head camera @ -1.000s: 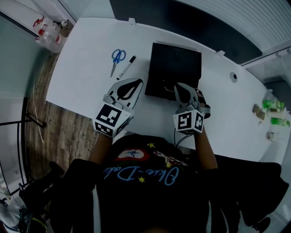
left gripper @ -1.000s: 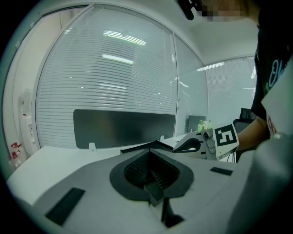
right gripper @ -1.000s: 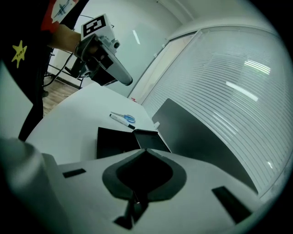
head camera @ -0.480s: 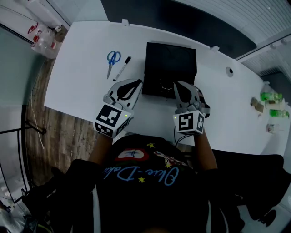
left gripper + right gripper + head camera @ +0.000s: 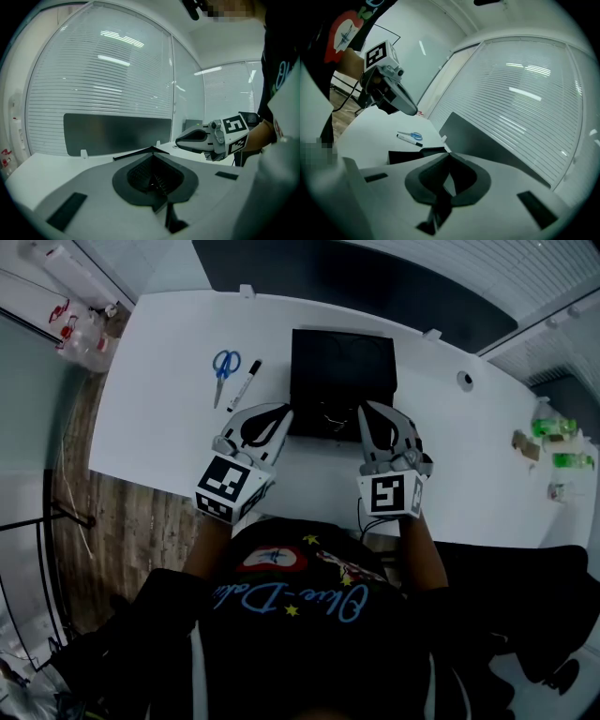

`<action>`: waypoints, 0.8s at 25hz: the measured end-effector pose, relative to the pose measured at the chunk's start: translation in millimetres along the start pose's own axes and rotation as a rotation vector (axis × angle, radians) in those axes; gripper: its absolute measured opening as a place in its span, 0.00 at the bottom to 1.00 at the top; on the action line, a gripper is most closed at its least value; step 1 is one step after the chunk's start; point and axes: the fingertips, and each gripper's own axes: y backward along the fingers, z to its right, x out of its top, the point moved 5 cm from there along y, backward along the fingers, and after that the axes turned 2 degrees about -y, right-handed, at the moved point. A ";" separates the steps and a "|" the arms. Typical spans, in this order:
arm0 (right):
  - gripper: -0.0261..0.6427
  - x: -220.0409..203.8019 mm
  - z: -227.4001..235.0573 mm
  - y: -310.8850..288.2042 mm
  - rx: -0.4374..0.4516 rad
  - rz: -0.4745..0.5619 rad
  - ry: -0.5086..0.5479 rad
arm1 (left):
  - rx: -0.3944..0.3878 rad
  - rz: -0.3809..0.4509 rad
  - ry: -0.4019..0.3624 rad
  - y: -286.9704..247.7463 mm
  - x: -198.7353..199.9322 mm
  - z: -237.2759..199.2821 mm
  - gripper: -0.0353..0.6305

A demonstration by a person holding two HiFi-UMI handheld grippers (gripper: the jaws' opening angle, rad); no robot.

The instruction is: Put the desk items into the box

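Both closed, empty, left hand-held gripper [image 5: 284, 414], right hand-held gripper [image 5: 363, 412], near box [image 5: 342, 362]

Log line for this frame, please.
left gripper: shut, empty | right gripper: shut, empty | blue-handled scissors, black marker: on white desk, outside black box

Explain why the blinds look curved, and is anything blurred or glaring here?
Left gripper view: the wide lens bows the blinds and lamp glare streaks them; the left tongs up close look soft. Right gripper view: same bowing. Head view: desk edges curve; the box is nearly featureless black.
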 end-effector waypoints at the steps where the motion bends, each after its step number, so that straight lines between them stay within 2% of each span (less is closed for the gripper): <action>1: 0.05 0.9 1.8 1.0 -0.010 0.007 -0.007 | -0.004 0.000 -0.002 -0.4 0.5 0.4 0.06; 11: 0.05 4.9 15.2 10.8 -0.075 0.034 -0.101 | -0.031 0.000 -0.011 -3.3 3.0 3.2 0.06; 20: 0.05 4.1 24.2 17.2 -0.102 0.096 -0.319 | -0.043 0.003 -0.018 -2.0 1.9 2.0 0.06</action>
